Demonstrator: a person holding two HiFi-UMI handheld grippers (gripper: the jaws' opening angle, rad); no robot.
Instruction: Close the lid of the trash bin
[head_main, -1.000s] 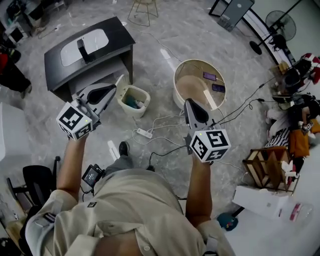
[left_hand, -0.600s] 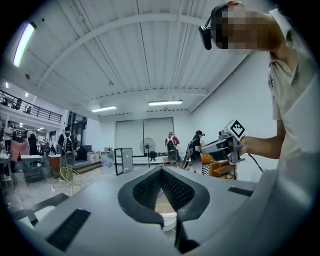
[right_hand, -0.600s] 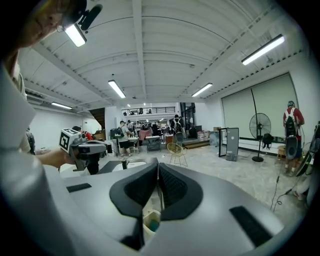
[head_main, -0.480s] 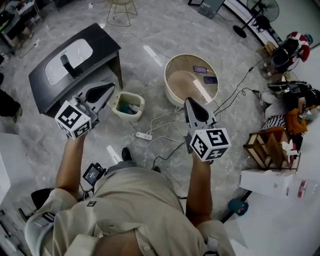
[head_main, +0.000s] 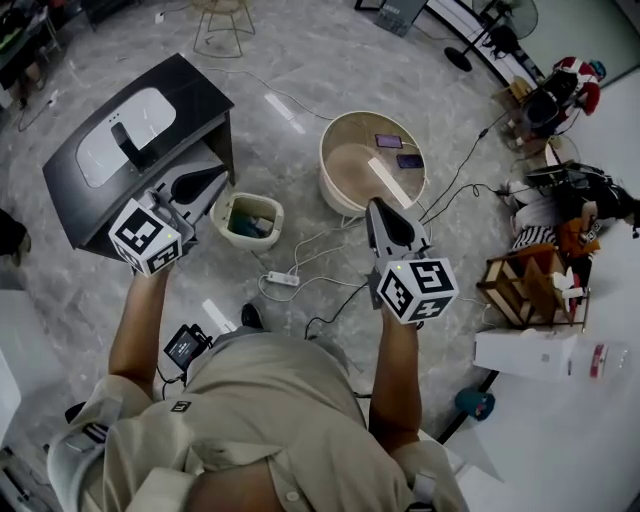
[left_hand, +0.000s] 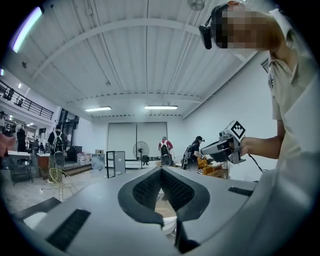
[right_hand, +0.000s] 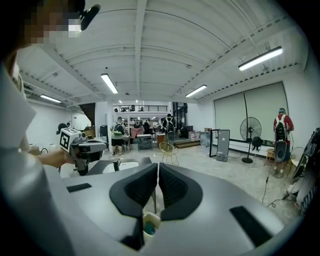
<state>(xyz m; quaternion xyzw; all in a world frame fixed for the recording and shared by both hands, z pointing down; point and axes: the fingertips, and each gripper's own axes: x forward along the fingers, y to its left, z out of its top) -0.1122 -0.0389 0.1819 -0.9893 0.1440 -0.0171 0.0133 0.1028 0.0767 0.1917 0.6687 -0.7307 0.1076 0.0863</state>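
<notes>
Our left claw (head_main: 220, 174) and right claw (head_main: 373, 205) are both pressed together, empty. The bin (head_main: 257, 241) sits on the floor at our 11 o'clock. Its lid is probably light plastic, so we'd push the free edge.

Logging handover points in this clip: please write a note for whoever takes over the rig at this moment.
Left gripper: shut, empty, raised just left of the trash bin in the head view.
Right gripper: shut, empty, raised farther right.
Trash bin: on the floor beside the dark desk, mouth open, contents showing; its lid is not clearly visible.
Done: nothing yet. Left: locate the lid and swing it shut.
</notes>
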